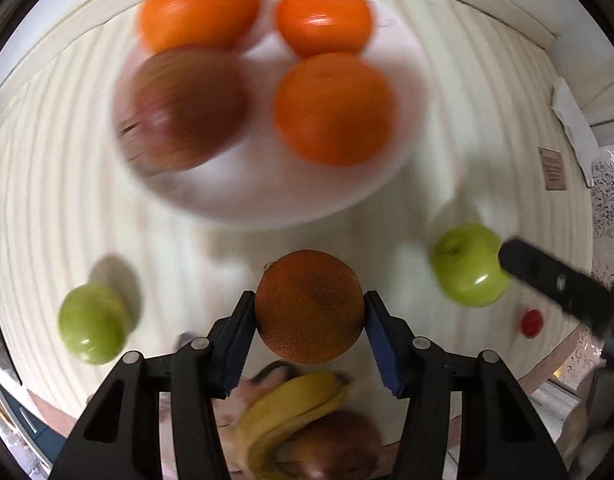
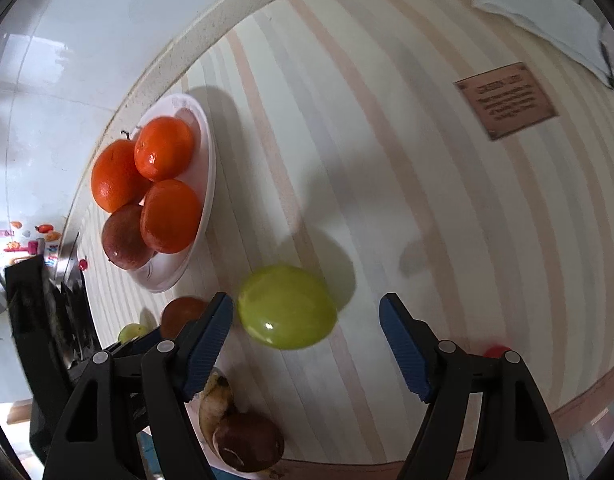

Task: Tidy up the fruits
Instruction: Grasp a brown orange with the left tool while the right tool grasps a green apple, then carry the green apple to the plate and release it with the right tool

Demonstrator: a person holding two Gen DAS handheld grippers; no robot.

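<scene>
1. Far left on the striped table [image 1: 67, 184], we see a green apple [image 1: 91, 324] sitting alone, apart from the other fruit and with bare cloth around it.
2. Toward the far side stands the white plate [image 1: 267, 200], carrying three oranges [image 1: 333, 108] and a red apple [image 1: 187, 108]; we judge it to be the collecting spot, with little room left on its near rim.
3. In the middle, our left gripper [image 1: 309, 316] pinches a darker orange [image 1: 309, 306], both pads pressed on its sides just in front of the plate.
4. Near us a banana [image 1: 291, 412] and a brown fruit [image 1: 339, 440] lie below that gripper, so a straight lift looks safer than pulling back.
5. To the right, our right gripper [image 2: 307, 336] is spread around a second green apple [image 2: 287, 306]; the left pad is close beside it, the right pad apart, nothing squeezed.
6. Past that apple the cloth is open up to the table edge, where a small red fruit [image 2: 497, 350] sits.
</scene>
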